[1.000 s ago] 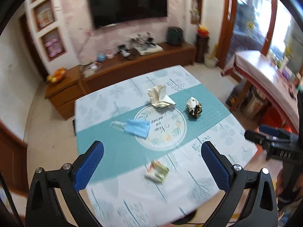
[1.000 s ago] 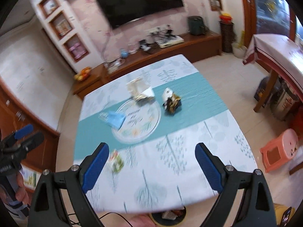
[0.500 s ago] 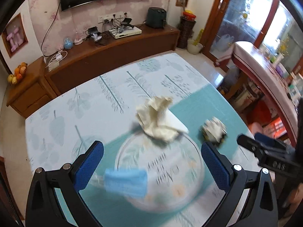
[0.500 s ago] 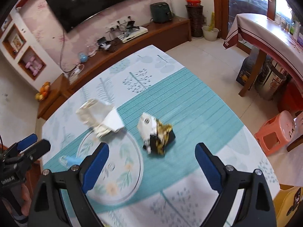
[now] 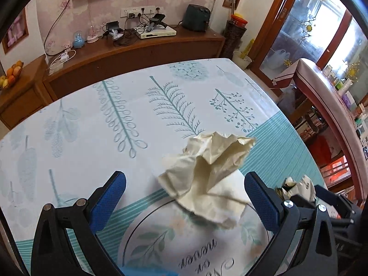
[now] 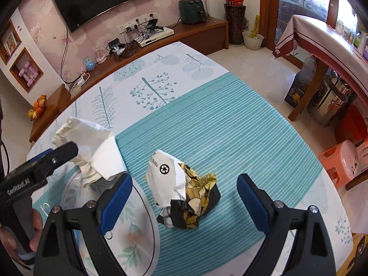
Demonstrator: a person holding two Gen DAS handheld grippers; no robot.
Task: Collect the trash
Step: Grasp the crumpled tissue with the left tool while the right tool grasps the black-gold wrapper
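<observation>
The left gripper is spread wide and holds nothing; the crumpled cream paper lies on the table between its fingers, slightly ahead. It should descend until both pads bracket the bulk, then pinch low. The right gripper, equally wide and empty, frames the black-and-gold wrapper likewise.

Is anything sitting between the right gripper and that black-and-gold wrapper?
Nothing visible. The right gripper is open, with the crumpled wrapper lying on the tablecloth between its fingers. The cream paper bag lies off to the left, by the left gripper.
</observation>
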